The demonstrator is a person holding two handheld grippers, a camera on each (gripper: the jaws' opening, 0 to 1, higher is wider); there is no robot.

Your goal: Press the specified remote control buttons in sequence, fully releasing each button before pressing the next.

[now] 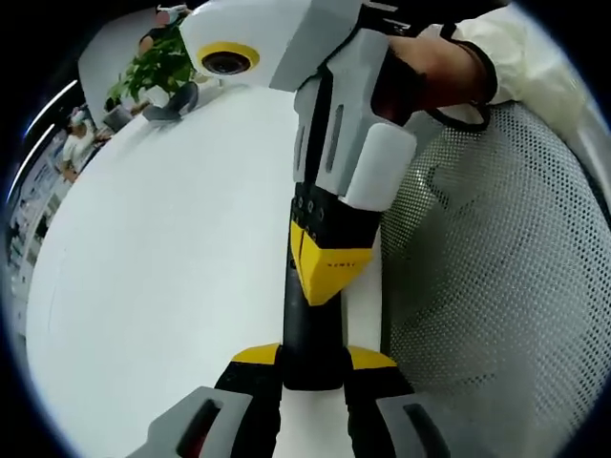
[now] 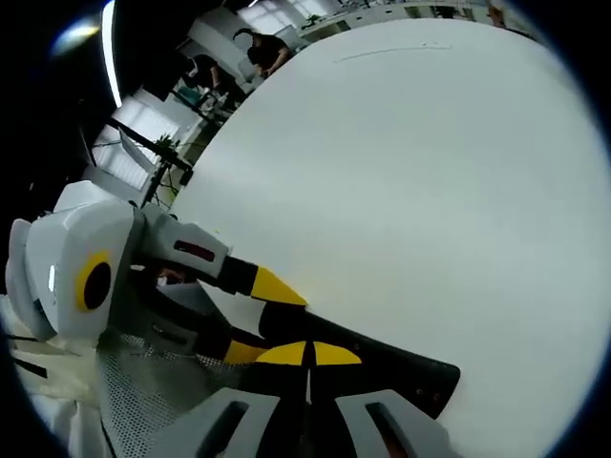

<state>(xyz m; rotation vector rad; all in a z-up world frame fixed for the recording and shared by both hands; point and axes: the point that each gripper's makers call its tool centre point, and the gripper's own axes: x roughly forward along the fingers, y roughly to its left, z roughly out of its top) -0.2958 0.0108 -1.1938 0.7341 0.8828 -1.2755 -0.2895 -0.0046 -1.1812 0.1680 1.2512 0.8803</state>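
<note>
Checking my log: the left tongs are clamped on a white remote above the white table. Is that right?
Not quite. The remote is black, not white, as the left gripper view shows. The left tongs are clamped on it above the white table.

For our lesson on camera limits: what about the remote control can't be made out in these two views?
- Left gripper view: the remote control has its buttons covered by the right hand-held gripper.
- Right gripper view: the remote's near end is hidden behind the right hand-held gripper; its buttons are too dark to read.
</note>
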